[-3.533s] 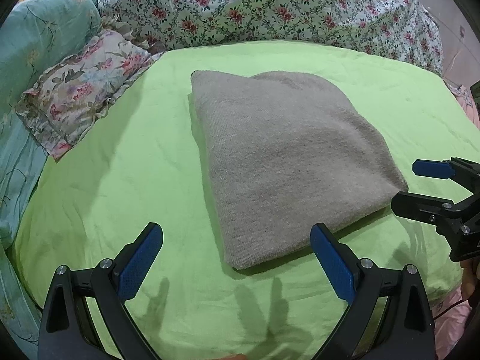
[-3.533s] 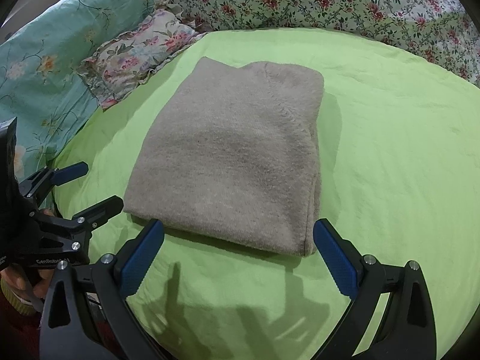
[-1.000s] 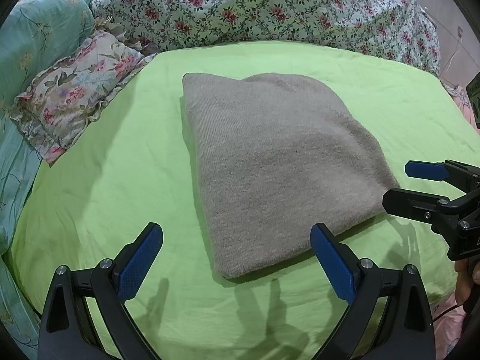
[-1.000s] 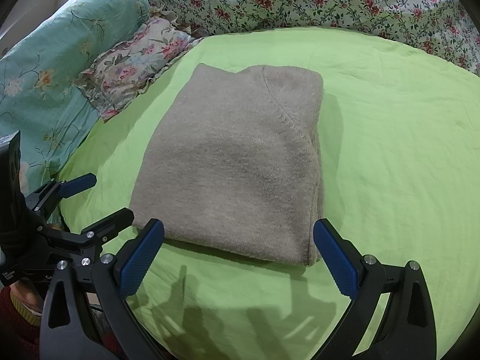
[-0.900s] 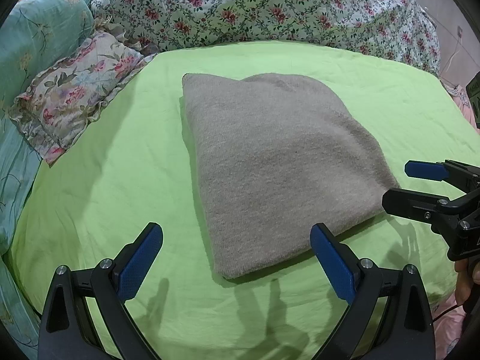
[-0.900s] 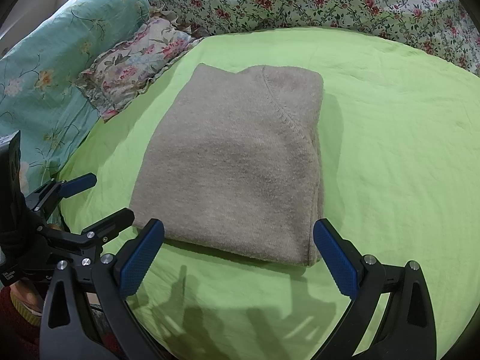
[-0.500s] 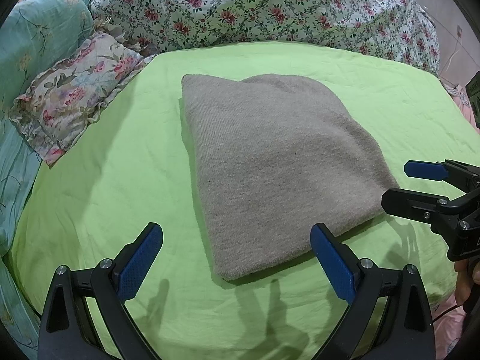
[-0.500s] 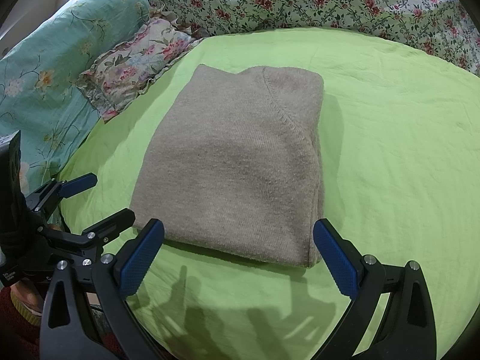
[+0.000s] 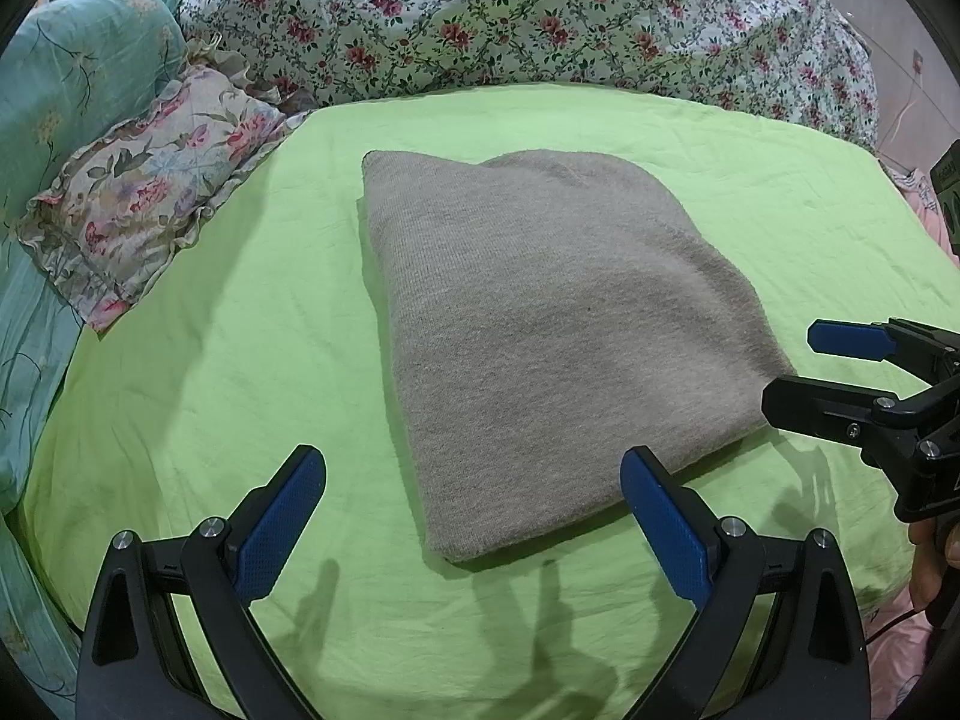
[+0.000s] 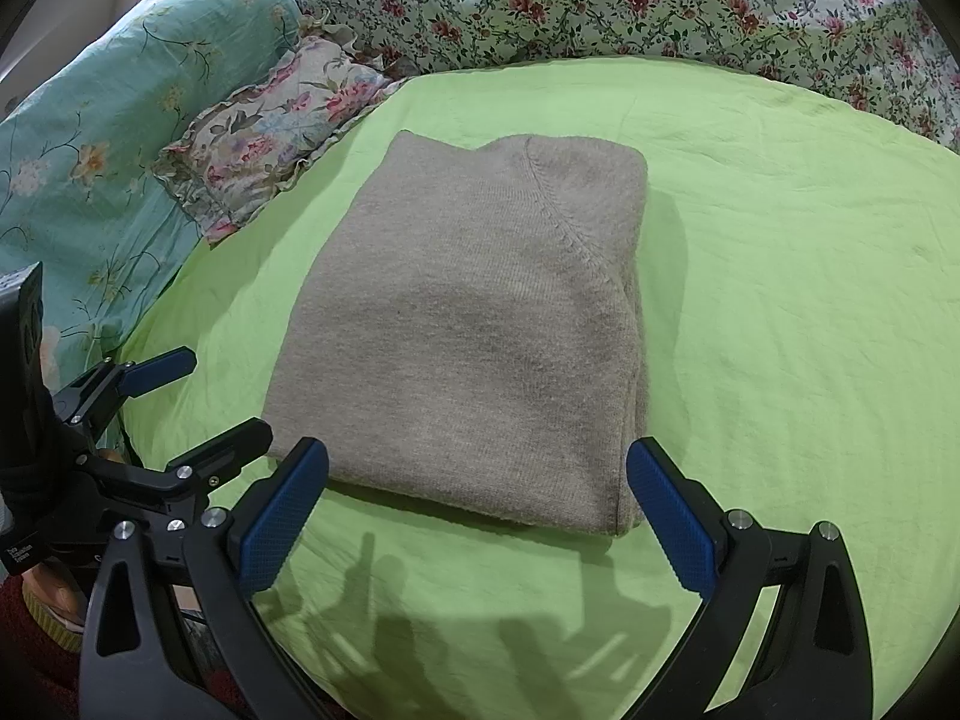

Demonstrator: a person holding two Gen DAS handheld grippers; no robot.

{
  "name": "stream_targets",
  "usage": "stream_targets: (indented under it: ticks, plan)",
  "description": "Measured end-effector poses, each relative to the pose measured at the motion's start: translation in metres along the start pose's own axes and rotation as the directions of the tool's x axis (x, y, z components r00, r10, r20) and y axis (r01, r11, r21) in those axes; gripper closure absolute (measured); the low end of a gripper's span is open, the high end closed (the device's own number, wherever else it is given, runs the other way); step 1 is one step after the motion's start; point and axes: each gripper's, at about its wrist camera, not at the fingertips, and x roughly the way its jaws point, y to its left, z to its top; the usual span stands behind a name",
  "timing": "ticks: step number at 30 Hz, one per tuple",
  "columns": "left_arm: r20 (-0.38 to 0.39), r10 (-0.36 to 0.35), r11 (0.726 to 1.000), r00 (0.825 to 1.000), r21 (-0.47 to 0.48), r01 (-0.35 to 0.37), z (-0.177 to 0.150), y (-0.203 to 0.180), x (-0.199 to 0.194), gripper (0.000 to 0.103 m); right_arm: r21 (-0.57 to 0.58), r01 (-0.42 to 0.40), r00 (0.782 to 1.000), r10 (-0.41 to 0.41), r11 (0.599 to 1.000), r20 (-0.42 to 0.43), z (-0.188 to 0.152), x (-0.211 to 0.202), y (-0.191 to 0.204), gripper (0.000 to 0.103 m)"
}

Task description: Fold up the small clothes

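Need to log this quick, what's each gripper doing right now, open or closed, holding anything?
Left gripper: open, holding nothing, short of the folded grey sweater.
Right gripper: open, holding nothing, also short of the sweater.

A grey-beige knit sweater [image 9: 552, 336] lies folded into a compact, roughly rectangular bundle near the middle of the bed — flat, several layers thick, its edges stacked fairly evenly. The top face is smooth, with fine ribbing and a slightly fuzzy nap. In the right wrist view the sweater [image 10: 474, 330] shows a curved seam line running from the far edge down toward the right side, where the folded layers sit exposed one over another. The far edge dips a little in the middle — a shallow notch between two rounded corners. Nothing touches it.
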Motion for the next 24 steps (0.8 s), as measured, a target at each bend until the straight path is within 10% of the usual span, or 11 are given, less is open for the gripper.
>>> stream_targets:
  ticks: [24]
  plan:
    - [-0.003, -0.004, 1.0, 1.0, 0.003, 0.004, 0.0042, -0.0026, -0.0004, 0.004, 0.0, -0.002, 1.0, 0.002, 1.0, 0.0, 0.0005, 0.0001, -0.0011, 0.003]
